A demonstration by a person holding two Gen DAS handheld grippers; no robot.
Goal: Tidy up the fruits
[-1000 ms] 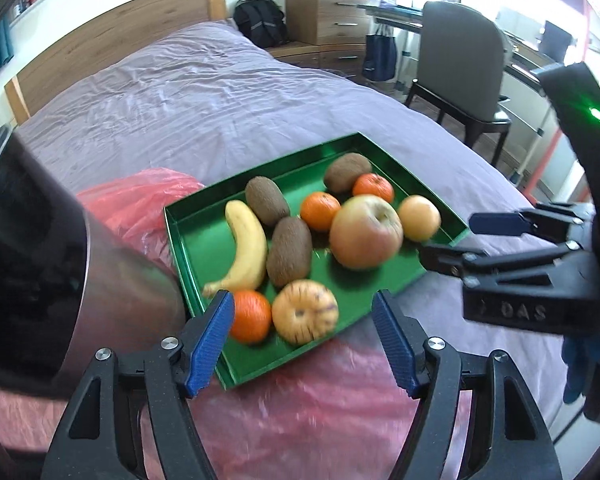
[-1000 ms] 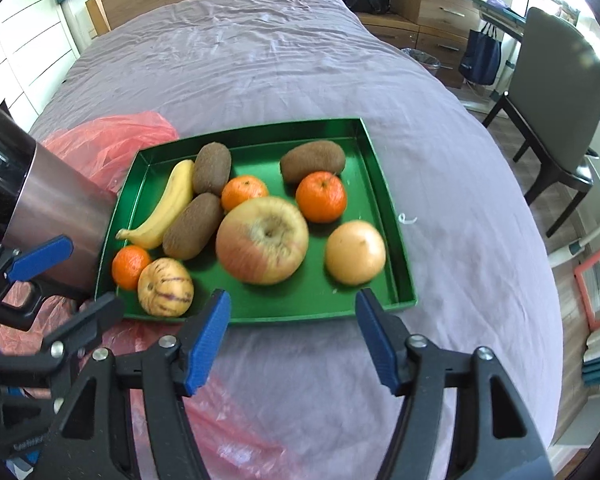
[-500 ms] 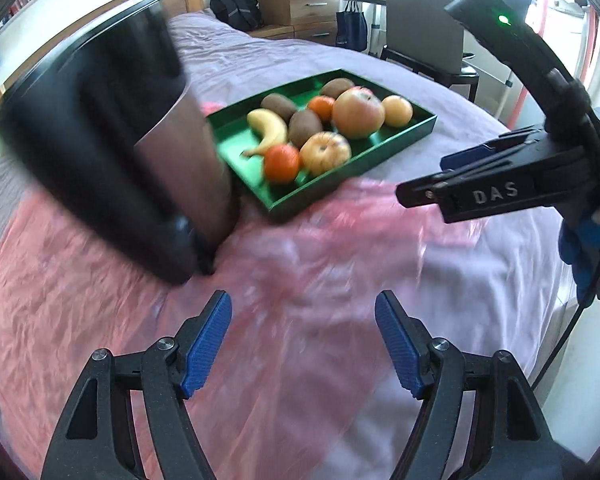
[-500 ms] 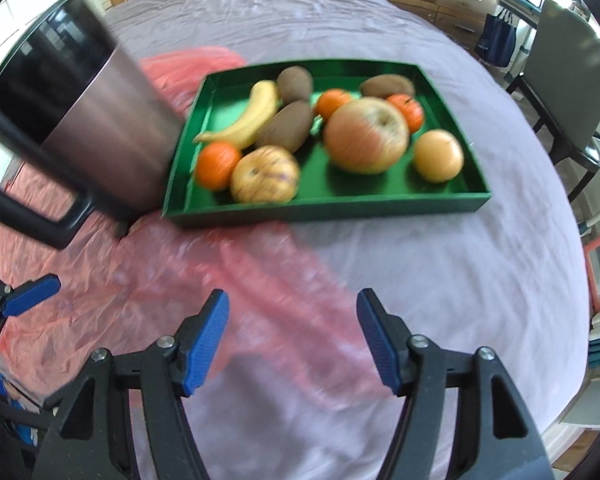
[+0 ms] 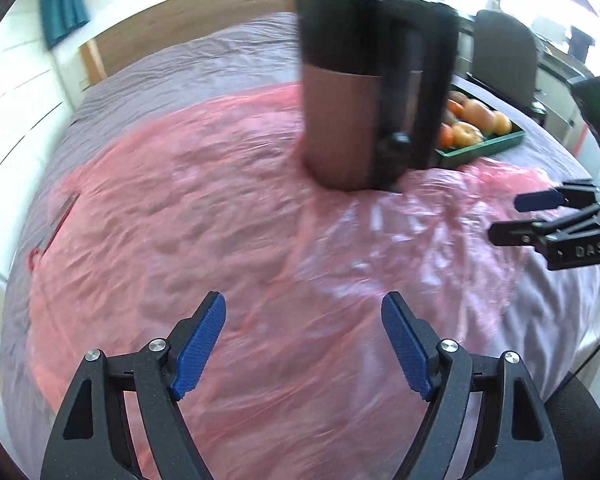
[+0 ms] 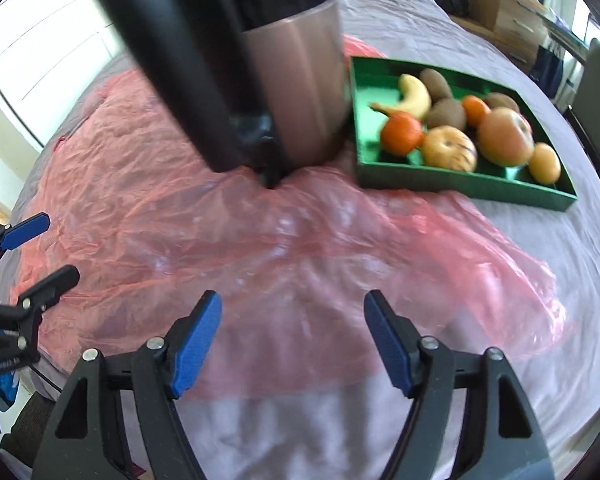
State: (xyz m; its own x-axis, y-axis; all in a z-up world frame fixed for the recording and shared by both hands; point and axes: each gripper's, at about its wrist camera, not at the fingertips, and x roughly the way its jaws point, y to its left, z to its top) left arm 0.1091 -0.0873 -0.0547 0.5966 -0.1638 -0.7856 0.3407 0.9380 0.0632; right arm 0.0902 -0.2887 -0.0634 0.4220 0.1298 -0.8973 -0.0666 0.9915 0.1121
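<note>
metal bin (image 5: 355, 92) hides most of green tray (image 5: 487, 146); pic blurred.

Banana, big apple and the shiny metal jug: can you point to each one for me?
banana (image 6: 413, 94), right wrist view, on its yellow middle.
big apple (image 6: 503, 140), right wrist view, on its rounded front.
metal jug (image 6: 300, 80), right wrist view, on its steel side wall.

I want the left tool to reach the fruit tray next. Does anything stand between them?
Yes. The metal jug stands upright on the pink plastic sheet, directly between the left tool and the green tray.
</note>
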